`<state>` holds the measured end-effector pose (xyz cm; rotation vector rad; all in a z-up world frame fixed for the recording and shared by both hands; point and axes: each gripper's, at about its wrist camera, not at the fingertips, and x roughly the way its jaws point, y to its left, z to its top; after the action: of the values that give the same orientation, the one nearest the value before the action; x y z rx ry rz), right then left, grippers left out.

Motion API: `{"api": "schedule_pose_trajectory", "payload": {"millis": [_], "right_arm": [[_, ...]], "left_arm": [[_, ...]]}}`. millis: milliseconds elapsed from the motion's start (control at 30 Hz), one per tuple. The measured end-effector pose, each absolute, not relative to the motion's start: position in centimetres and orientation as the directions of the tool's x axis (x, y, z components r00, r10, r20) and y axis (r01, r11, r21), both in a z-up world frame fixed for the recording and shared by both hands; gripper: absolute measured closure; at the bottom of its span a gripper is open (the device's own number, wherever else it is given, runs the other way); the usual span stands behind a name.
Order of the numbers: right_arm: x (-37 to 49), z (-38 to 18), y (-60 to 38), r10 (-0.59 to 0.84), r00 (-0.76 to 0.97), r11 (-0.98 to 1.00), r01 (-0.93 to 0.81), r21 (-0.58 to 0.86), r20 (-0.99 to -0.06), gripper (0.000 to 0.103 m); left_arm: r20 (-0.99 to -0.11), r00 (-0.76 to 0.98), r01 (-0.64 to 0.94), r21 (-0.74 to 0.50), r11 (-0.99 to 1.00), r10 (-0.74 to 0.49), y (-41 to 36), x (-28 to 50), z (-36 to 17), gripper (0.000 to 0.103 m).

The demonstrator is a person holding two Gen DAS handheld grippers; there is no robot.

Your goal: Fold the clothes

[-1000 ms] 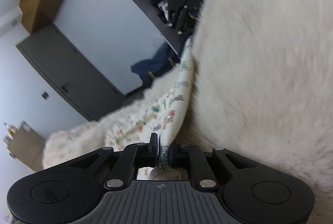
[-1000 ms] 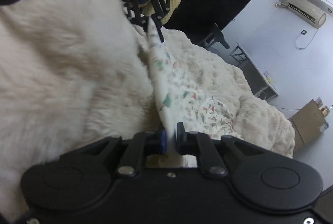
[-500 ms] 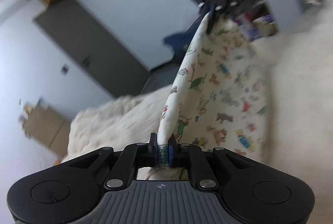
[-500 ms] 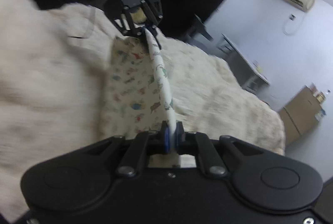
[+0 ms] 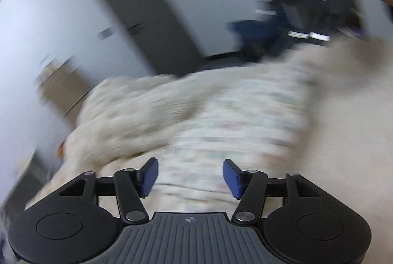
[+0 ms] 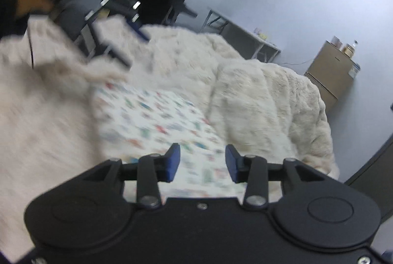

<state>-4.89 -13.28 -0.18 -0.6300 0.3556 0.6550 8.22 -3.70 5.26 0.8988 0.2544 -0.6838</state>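
A white garment with small coloured prints (image 6: 157, 116) lies flat on a fluffy cream blanket (image 6: 270, 97). It also shows, blurred, in the left wrist view (image 5: 240, 121). My left gripper (image 5: 190, 175) is open and empty, just above the garment's near edge. My right gripper (image 6: 202, 162) is open and empty over the garment's other edge. The left gripper also shows blurred at the upper left of the right wrist view (image 6: 118, 4).
The cream blanket (image 5: 137, 112) covers the whole bed. A brown cabinet (image 6: 331, 72) and a white table (image 6: 245, 35) stand by the far wall. A grey door (image 5: 147, 18) and dark clutter (image 5: 294, 13) lie beyond the bed.
Both grippers have opened and let go of the printed garment. It was held stretched between them in the air and now lies flat on the blanket. Both grippers have pulled back.
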Motion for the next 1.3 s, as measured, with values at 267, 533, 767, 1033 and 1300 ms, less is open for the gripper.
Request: {"api": "schedule_pose_trajectory", "payload": {"millis": [267, 533, 767, 1033, 1300], "right_arm": [[-8.5, -9.5, -5.7, 0.295, 0.836, 0.443, -0.549, -0.709, -0.463, 0.029], [-4.0, -10.7, -2.2, 0.229, 0.871, 0.44, -0.491, -0.752, -0.435, 0.061], [-4.0, -12.7, -3.9, 0.097, 0.921, 0.45, -0.379, -0.809, -0.378, 0.075], [-3.7, -13.4, -5.2, 0.004, 0.918, 0.471, -0.351, -0.81, -0.395, 0.075], [-3.8, -13.1, -6.1, -0.119, 0.906, 0.447, -0.316, -0.837, -0.405, 0.067]], "left_arm": [[-0.312, 0.894, 0.448, 0.664, 0.599, -0.323, -10.3, 7.2, -2.3, 0.034], [-0.29, 0.908, 0.409, 0.77, 0.491, -0.301, -11.9, 8.2, -3.8, 0.065], [-0.251, 0.925, 0.376, 0.72, 0.583, -0.286, -10.1, 7.2, -4.8, 0.08], [-0.279, 0.915, 0.401, 0.711, 0.578, -0.292, -10.2, 7.1, -4.9, 0.081], [-0.275, 0.919, 0.392, 0.713, 0.582, -0.282, -10.2, 7.4, -5.0, 0.079]]}}
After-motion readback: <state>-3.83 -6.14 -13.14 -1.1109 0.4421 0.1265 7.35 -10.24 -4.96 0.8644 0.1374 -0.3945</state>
